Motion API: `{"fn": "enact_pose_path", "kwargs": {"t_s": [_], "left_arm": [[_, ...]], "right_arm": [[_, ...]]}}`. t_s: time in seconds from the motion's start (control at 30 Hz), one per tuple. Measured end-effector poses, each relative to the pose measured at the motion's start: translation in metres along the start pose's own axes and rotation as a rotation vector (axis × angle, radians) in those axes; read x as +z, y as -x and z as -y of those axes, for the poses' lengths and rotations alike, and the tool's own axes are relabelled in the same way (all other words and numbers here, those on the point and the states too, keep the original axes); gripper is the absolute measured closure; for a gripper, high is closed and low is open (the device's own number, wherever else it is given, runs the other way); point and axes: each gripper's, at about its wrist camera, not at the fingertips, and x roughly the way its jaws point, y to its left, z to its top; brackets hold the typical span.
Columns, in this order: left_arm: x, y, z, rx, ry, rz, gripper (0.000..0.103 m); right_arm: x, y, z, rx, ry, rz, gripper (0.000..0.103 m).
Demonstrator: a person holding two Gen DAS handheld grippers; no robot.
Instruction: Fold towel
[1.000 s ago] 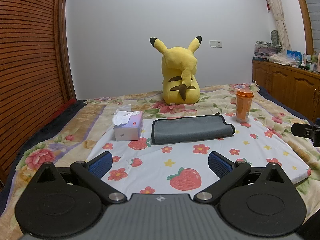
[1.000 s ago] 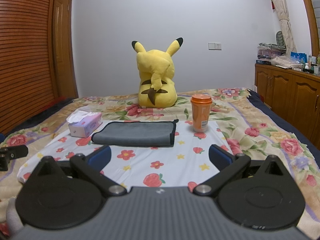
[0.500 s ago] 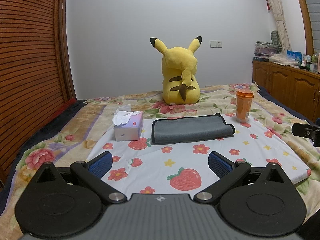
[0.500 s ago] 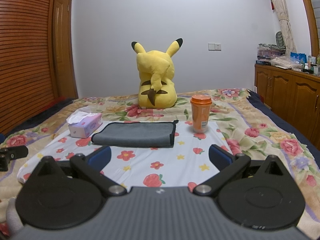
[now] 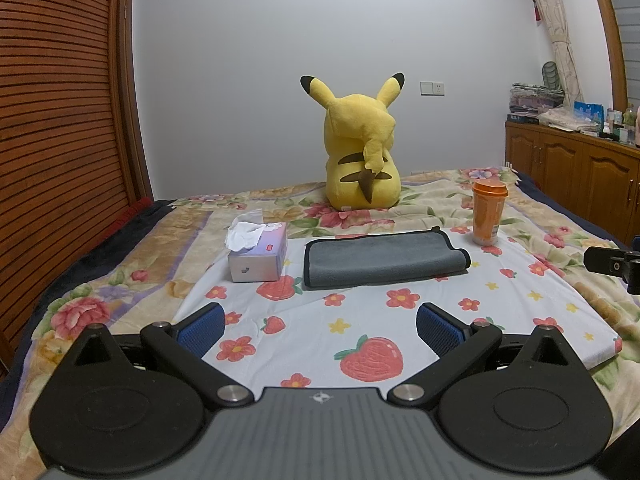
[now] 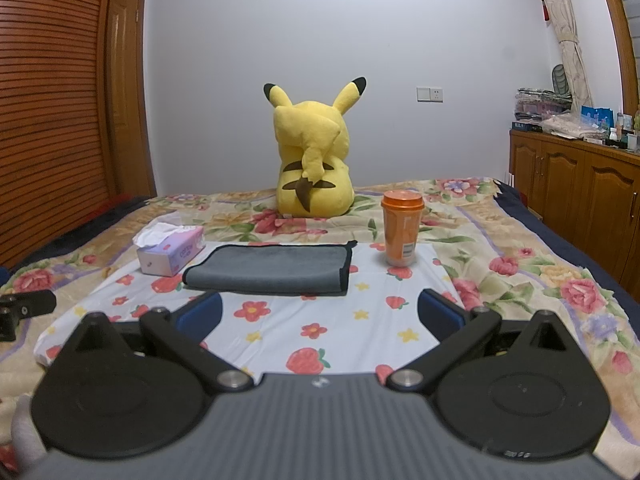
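Observation:
A grey towel with a dark hem [image 5: 384, 258] lies folded flat on a white flowered cloth [image 5: 360, 320] on the bed. It also shows in the right wrist view [image 6: 270, 268]. My left gripper [image 5: 322, 330] is open and empty, held low, well short of the towel's near edge. My right gripper [image 6: 320, 316] is open and empty, also short of the towel. Each gripper's body shows at the edge of the other's view.
A tissue box [image 5: 258, 254] stands left of the towel. An orange cup with a lid [image 5: 488, 212] stands to its right. A yellow plush toy [image 5: 362, 160] sits behind. Wooden cabinets [image 5: 580, 184] line the right wall.

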Motion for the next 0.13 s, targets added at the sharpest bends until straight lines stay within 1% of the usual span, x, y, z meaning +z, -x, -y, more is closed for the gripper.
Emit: {"fn": "enact_pose_path", "kwargs": {"t_s": [0.13], "left_arm": [[-0.0002, 0.0000, -0.0004, 0.000, -0.002, 0.000, 0.000]], "right_arm": [[0.0000, 0.0001, 0.0000, 0.000, 0.000, 0.000, 0.000]]}}
